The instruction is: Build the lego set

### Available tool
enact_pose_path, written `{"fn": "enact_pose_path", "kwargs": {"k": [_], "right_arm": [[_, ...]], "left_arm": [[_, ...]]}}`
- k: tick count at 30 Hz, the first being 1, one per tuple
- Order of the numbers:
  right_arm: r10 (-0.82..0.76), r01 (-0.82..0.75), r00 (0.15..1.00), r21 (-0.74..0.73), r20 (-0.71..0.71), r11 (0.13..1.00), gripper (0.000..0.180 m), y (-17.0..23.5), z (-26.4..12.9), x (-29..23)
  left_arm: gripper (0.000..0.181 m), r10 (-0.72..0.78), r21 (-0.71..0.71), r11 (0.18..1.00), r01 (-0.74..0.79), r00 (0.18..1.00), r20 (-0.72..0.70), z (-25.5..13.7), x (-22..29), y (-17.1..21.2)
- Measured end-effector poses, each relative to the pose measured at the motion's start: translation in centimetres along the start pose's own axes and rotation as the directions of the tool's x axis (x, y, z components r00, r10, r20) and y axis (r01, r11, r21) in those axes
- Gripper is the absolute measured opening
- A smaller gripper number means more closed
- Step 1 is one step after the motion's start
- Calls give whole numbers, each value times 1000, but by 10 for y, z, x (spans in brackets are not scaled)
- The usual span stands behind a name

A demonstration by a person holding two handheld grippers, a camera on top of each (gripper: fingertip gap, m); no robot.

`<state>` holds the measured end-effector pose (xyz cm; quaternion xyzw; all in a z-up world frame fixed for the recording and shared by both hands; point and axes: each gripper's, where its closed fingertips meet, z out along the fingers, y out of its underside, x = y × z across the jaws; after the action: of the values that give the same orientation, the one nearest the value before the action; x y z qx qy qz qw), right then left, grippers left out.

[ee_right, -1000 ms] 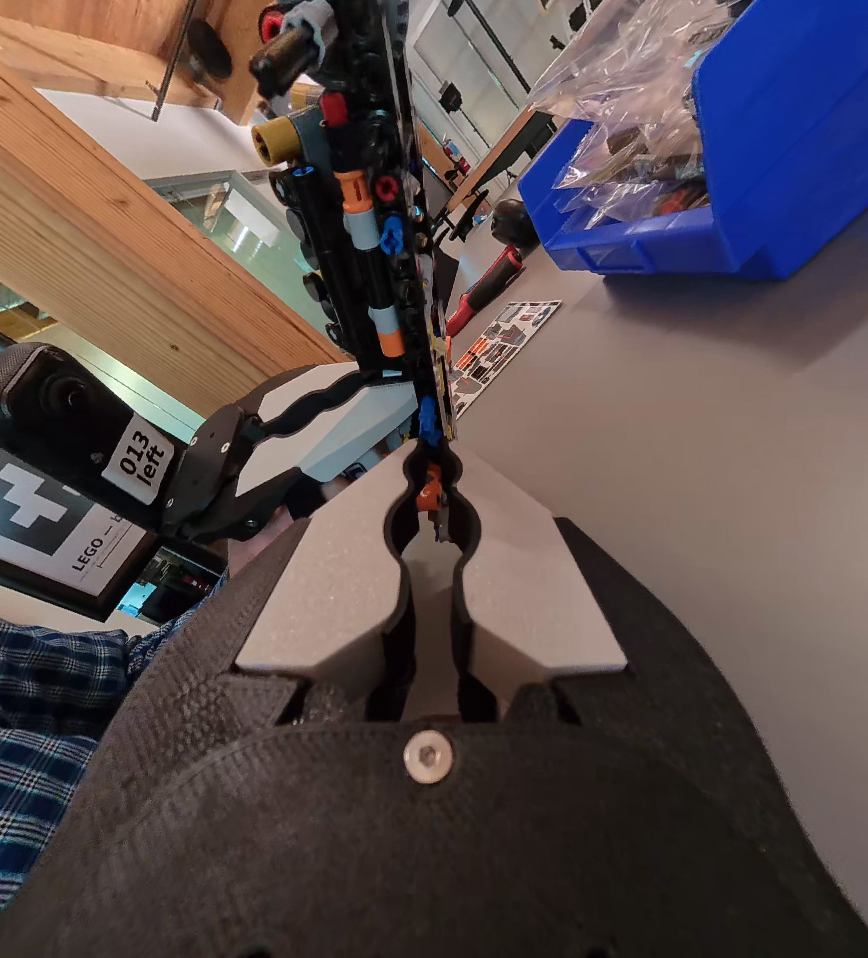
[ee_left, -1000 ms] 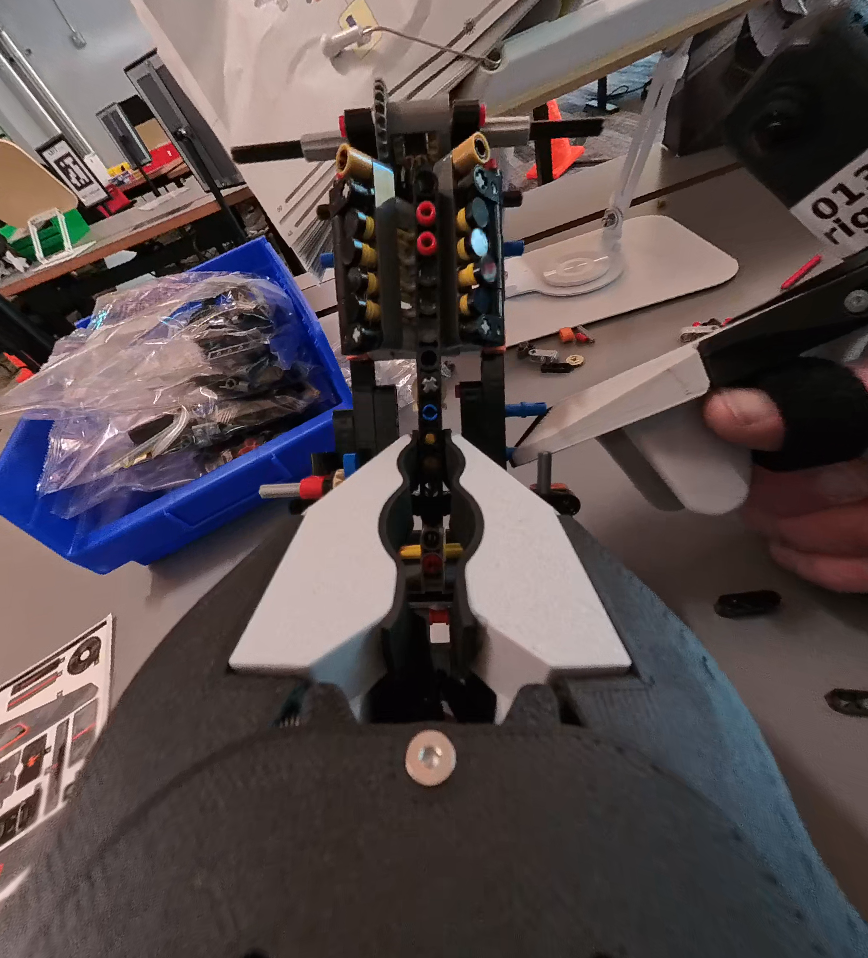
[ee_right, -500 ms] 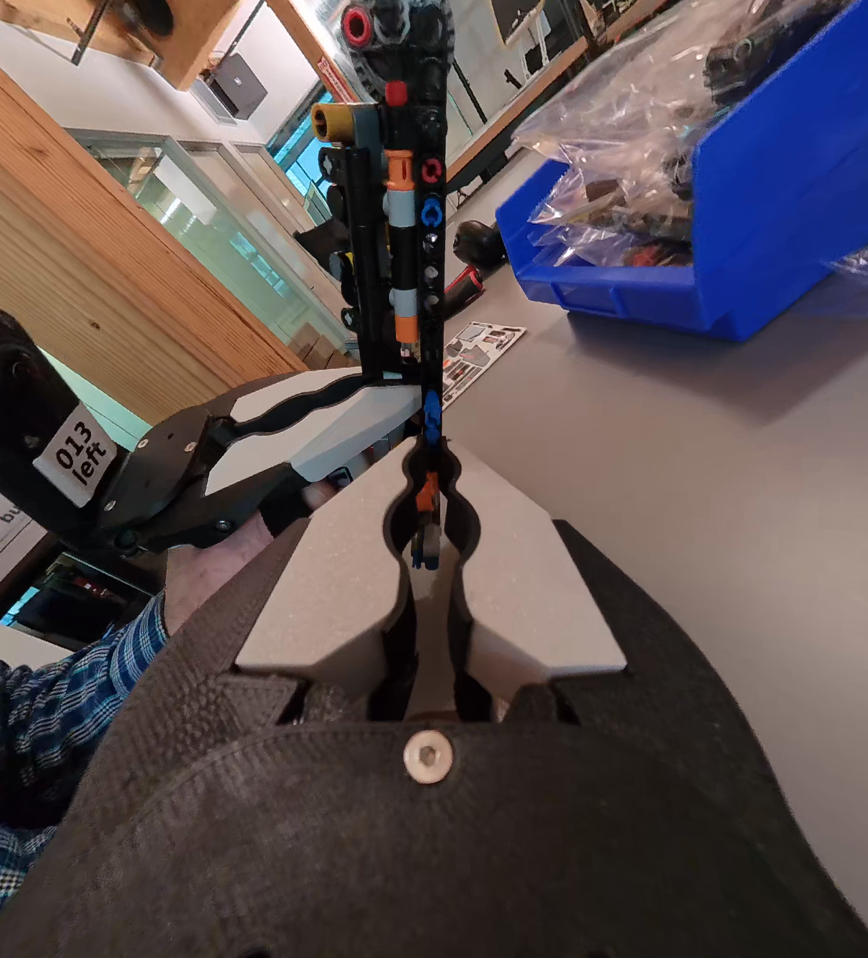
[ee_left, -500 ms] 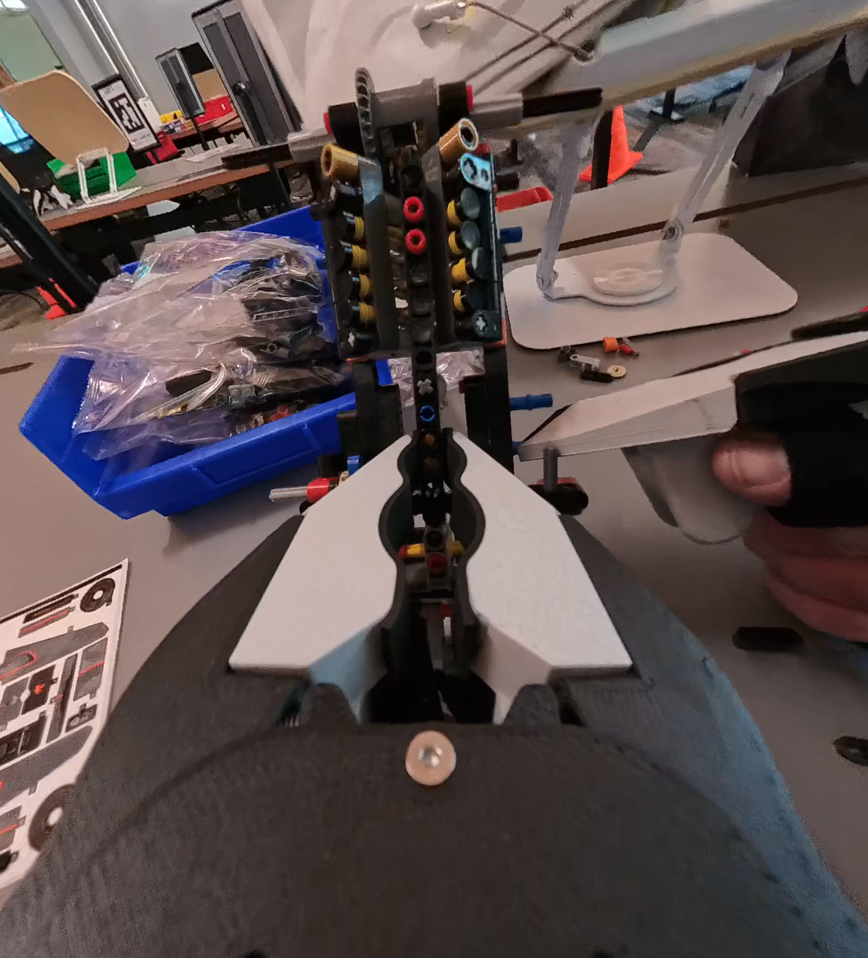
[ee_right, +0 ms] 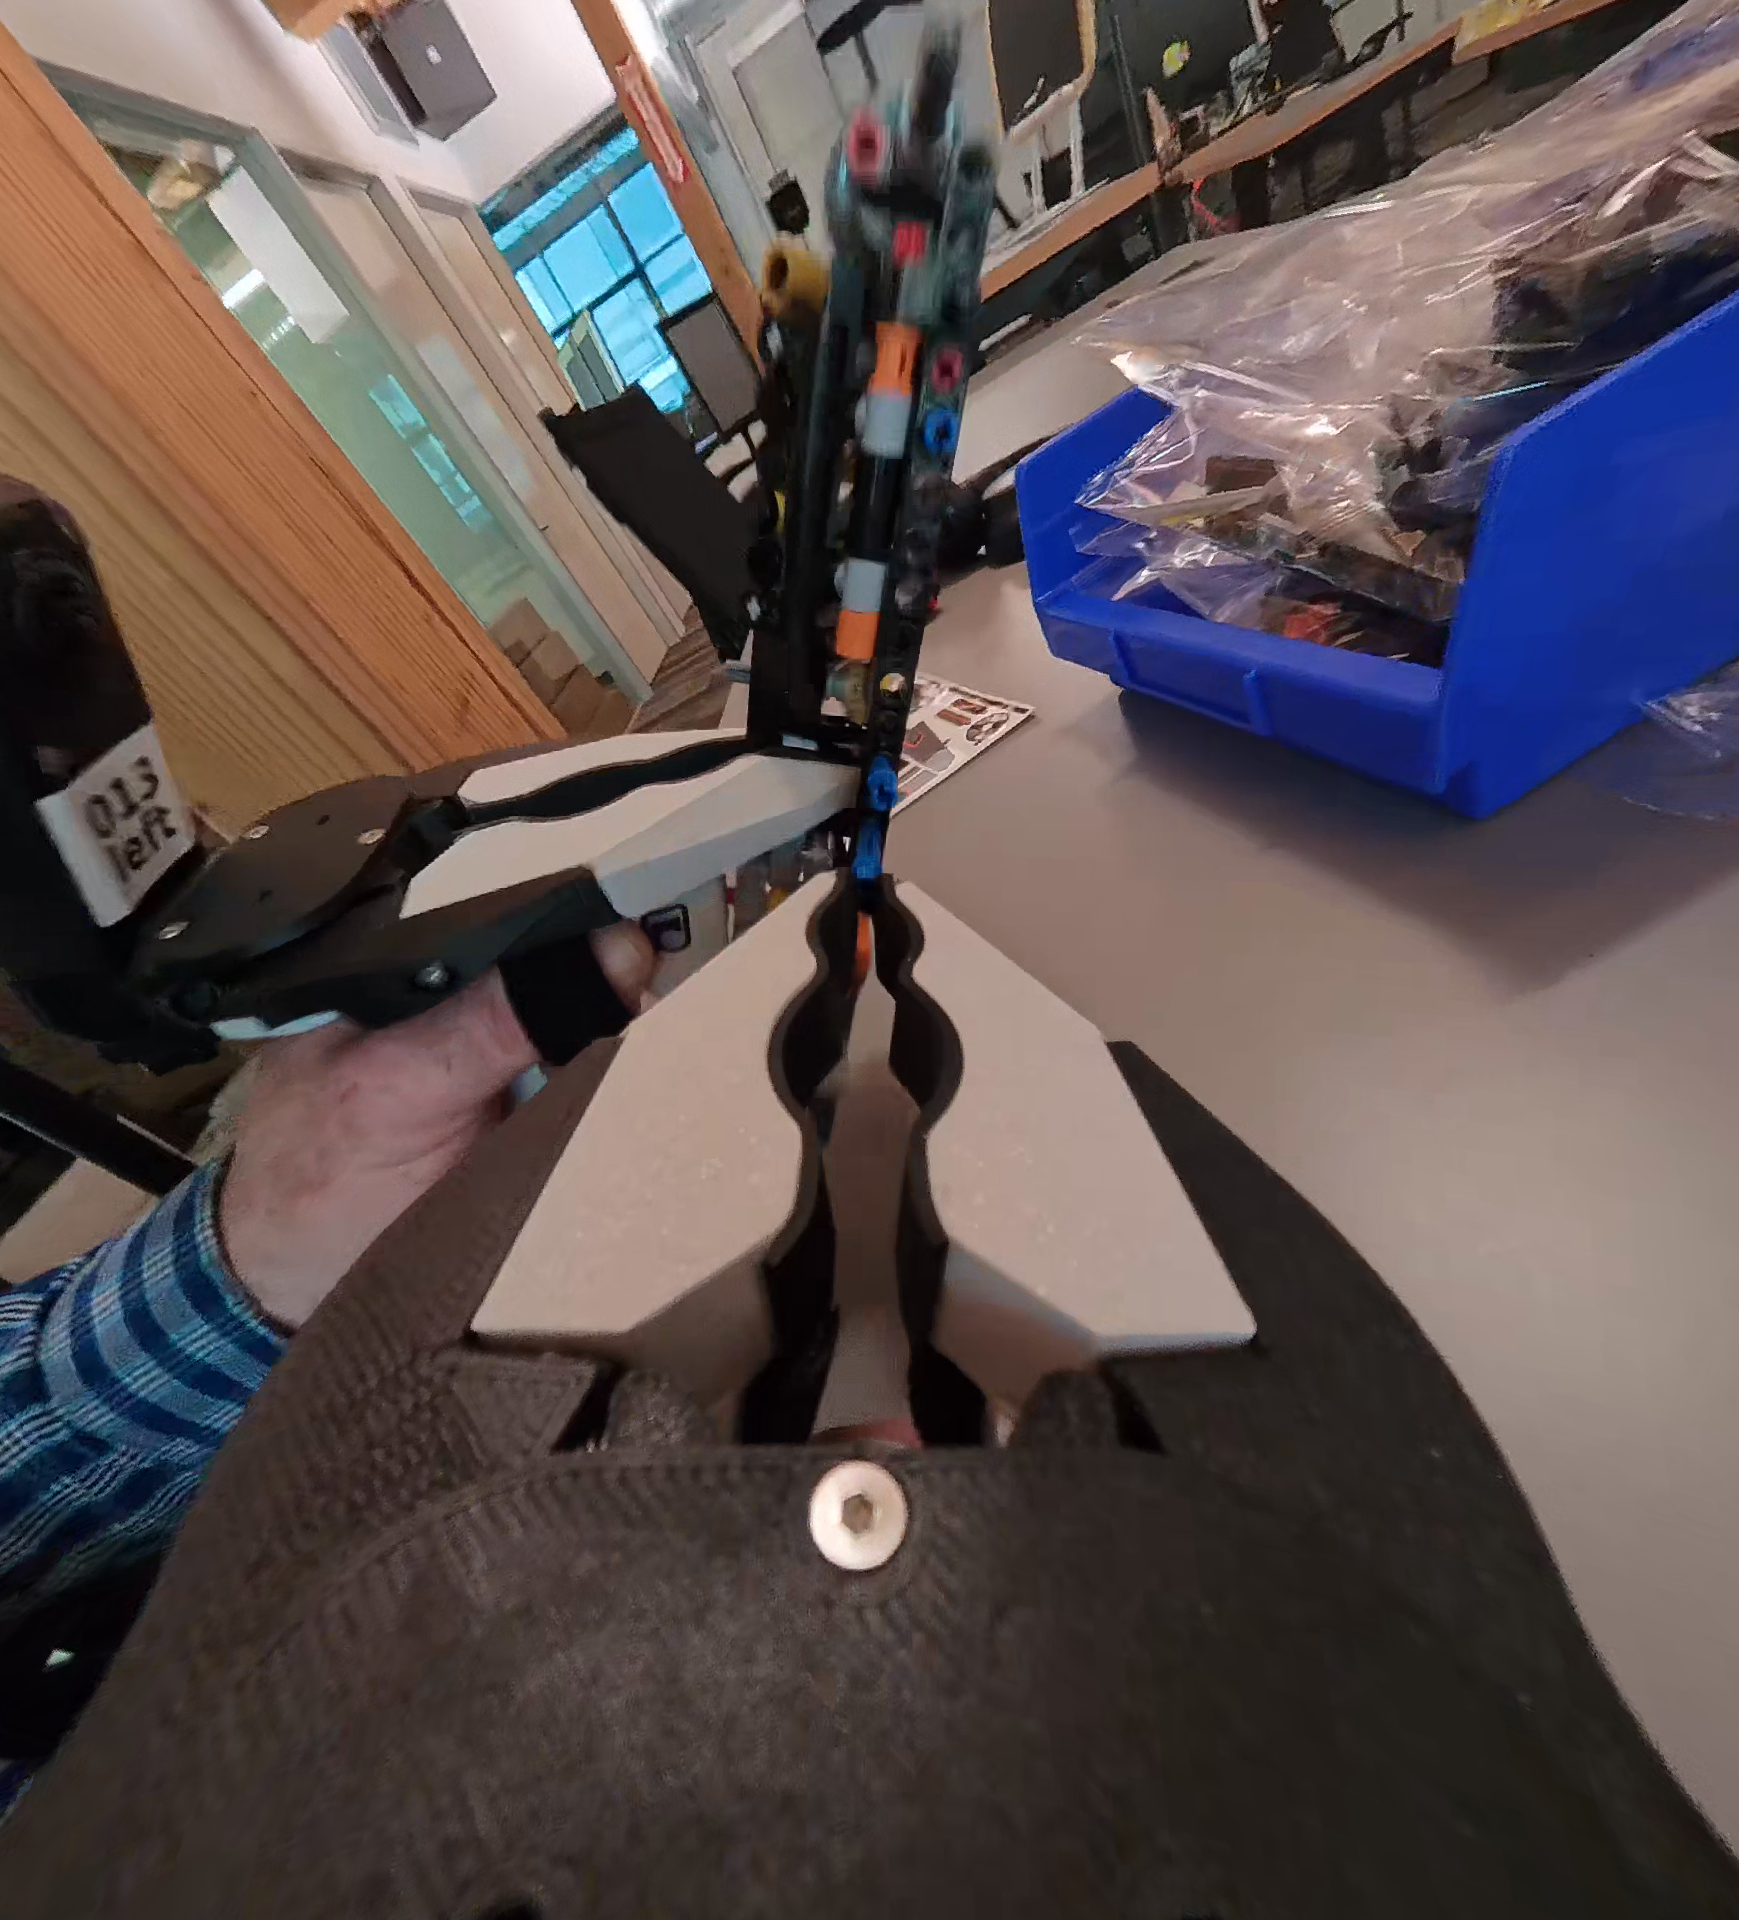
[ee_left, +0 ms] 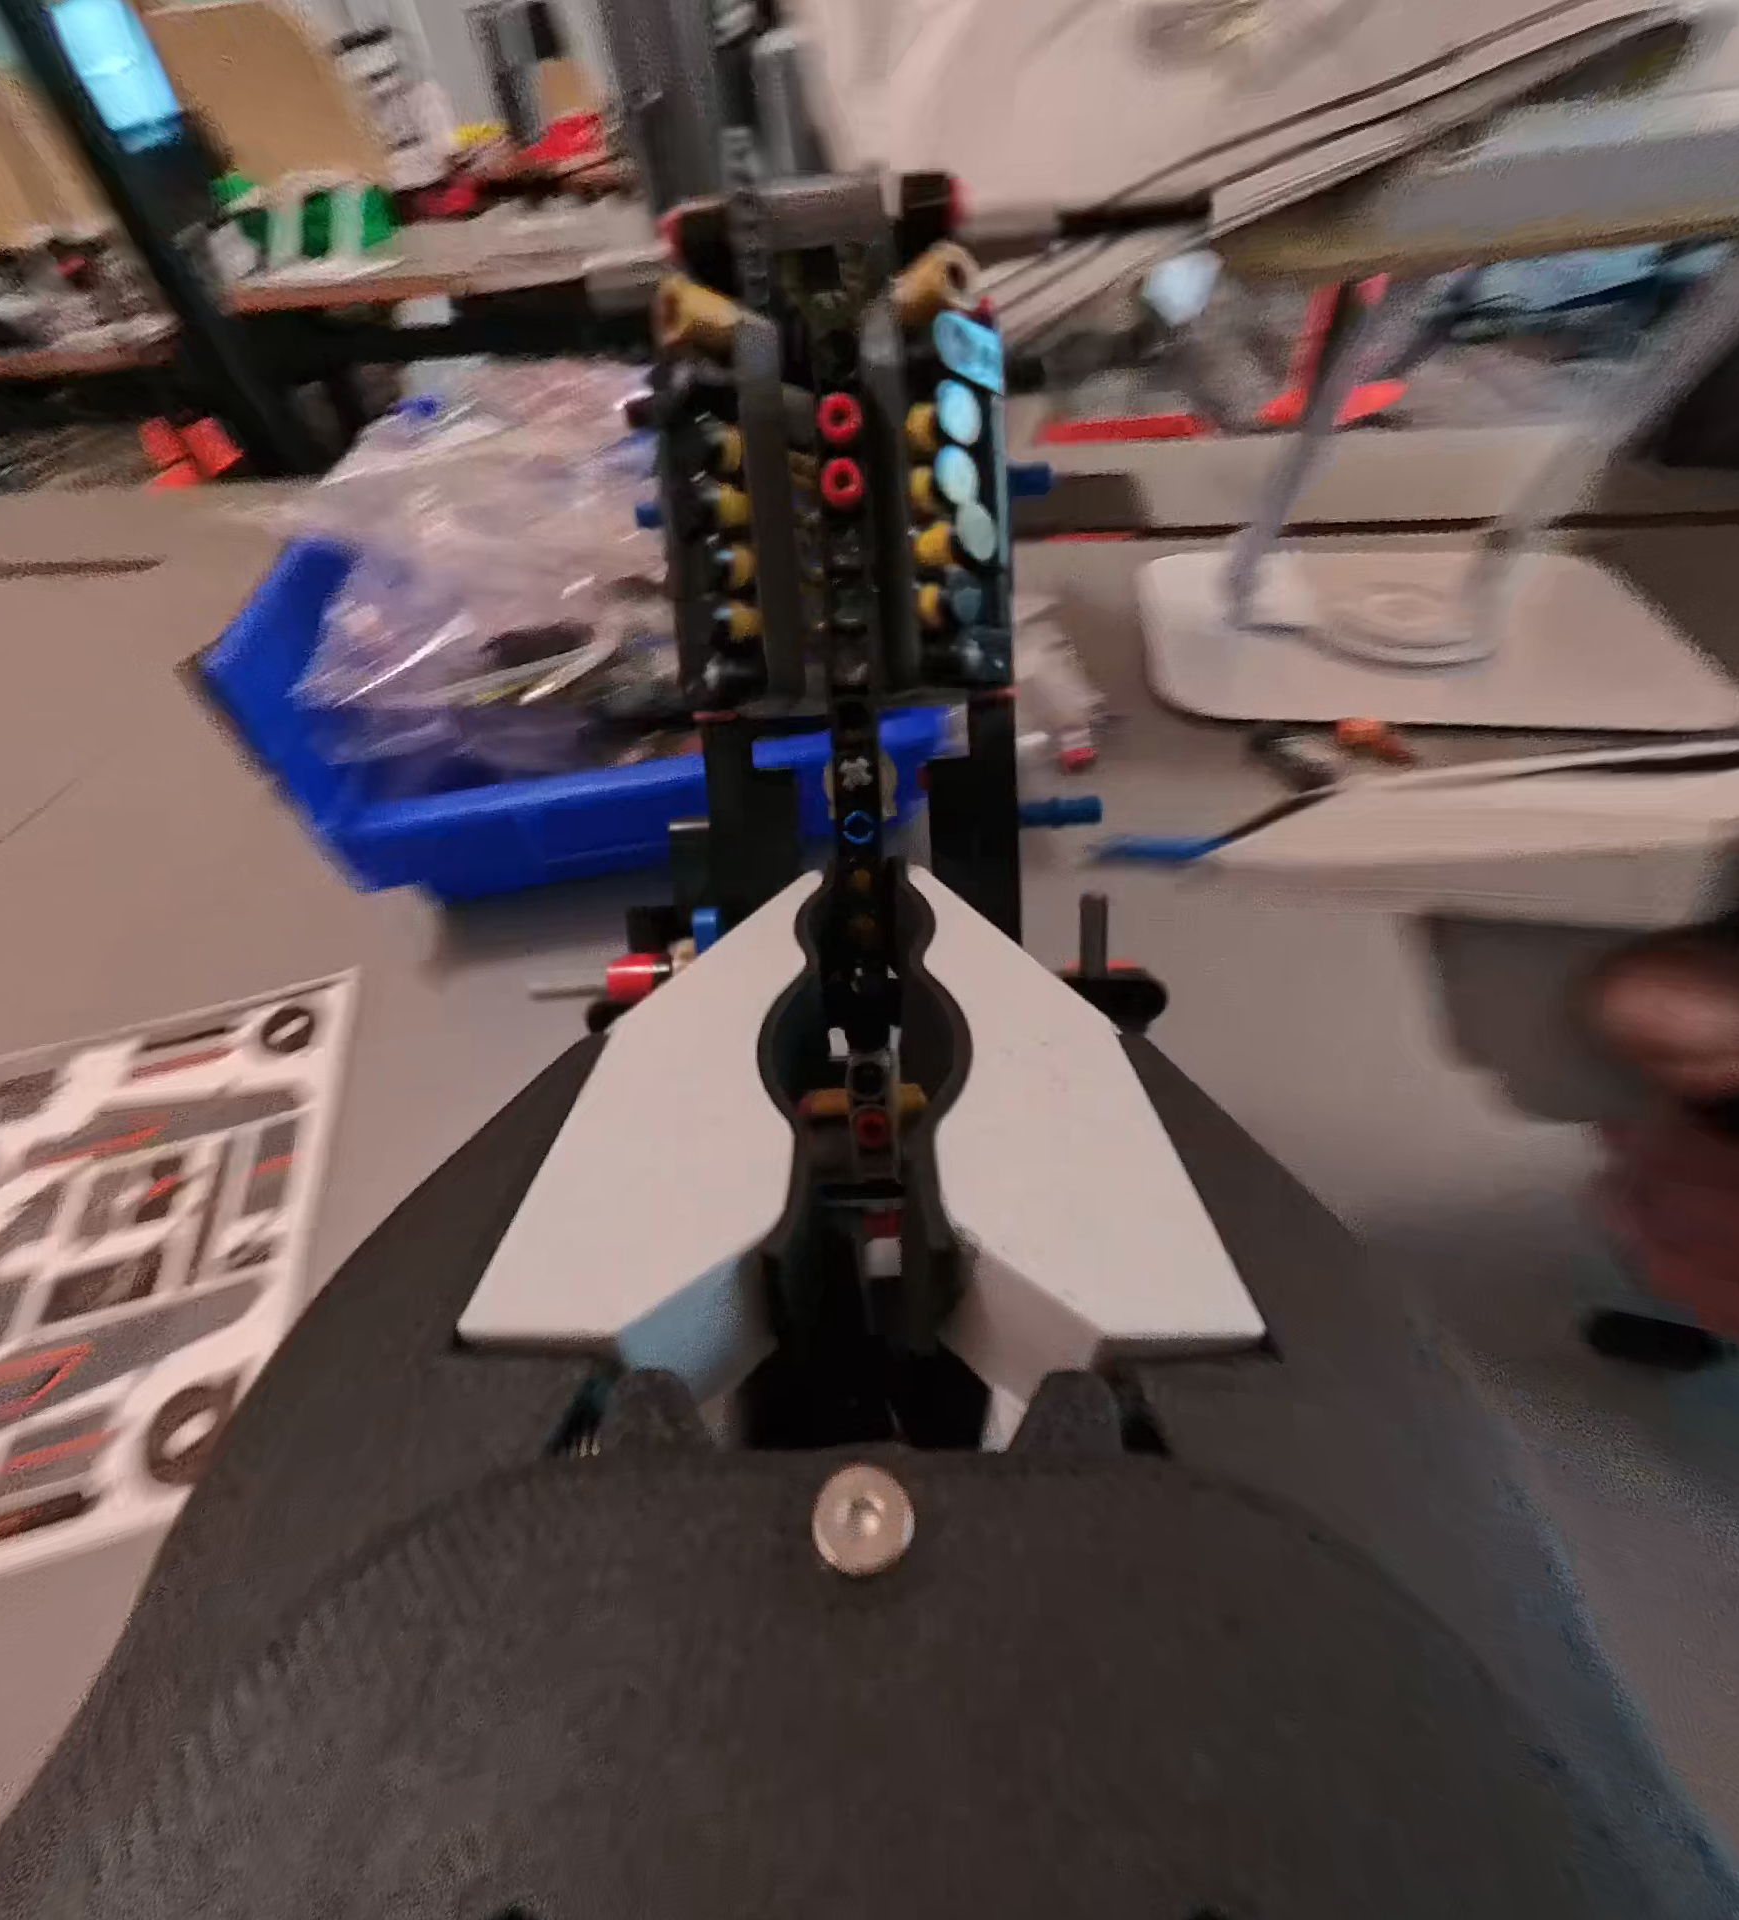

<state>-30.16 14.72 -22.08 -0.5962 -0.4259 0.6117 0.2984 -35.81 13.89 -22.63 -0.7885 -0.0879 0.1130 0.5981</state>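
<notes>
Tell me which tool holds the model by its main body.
The left tool, shut on the lego model; the right tool pinches only a thin blue-and-orange piece at its edge.

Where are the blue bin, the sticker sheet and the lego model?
blue bin (ee_right: 1384,707), right wrist view, on its front wall.
sticker sheet (ee_left: 106,1247), left wrist view, middle of the sheet.
lego model (ee_left: 834,499), left wrist view, on its upper middle, by the red pins.

Motion blur smears the lego assembly's (ee_right: 896,343) top.
</notes>
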Motion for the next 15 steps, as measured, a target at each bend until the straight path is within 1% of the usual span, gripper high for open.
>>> {"fn": "enact_pose_path", "kwargs": {"k": [1, 2, 3, 6, 9, 11, 15], "right_arm": [[11, -10, 1000, 18, -8, 1000, 0, -5, -6, 6], [1, -1, 1000, 11, -19, 1000, 0, -6, -9, 12], [-7, 7, 1000, -1, -19, 1000, 0, -5, -10, 14], [-19, 20, 1000, -24, 18, 1000, 0, -9, -7, 9], [-33, 36, 998, -55, 47, 998, 0, -8, -5, 4], [-30, 36, 997, -89, 73, 995, 0, -5, -2, -1], [-23, 31, 997, -109, 75, 994, 0, 0, 5, -3]], "left_arm": [[5, -31, -2, 1000, 31, 999, 15, -1, -18, 4], [5, -120, 13, 993, 121, 993, -19, -3, -26, 4], [5, -151, 32, 988, 152, 988, -43, -4, -25, 1], [5, -87, 22, 996, 89, 995, -54, -1, -11, -1], [5, -79, 25, 996, 80, 995, -64, -2, -8, -5], [5, -105, 23, 994, 107, 991, -79, -2, -6, -4], [5, -77, 12, 997, 79, 993, -89, 0, 6, -3]]}}
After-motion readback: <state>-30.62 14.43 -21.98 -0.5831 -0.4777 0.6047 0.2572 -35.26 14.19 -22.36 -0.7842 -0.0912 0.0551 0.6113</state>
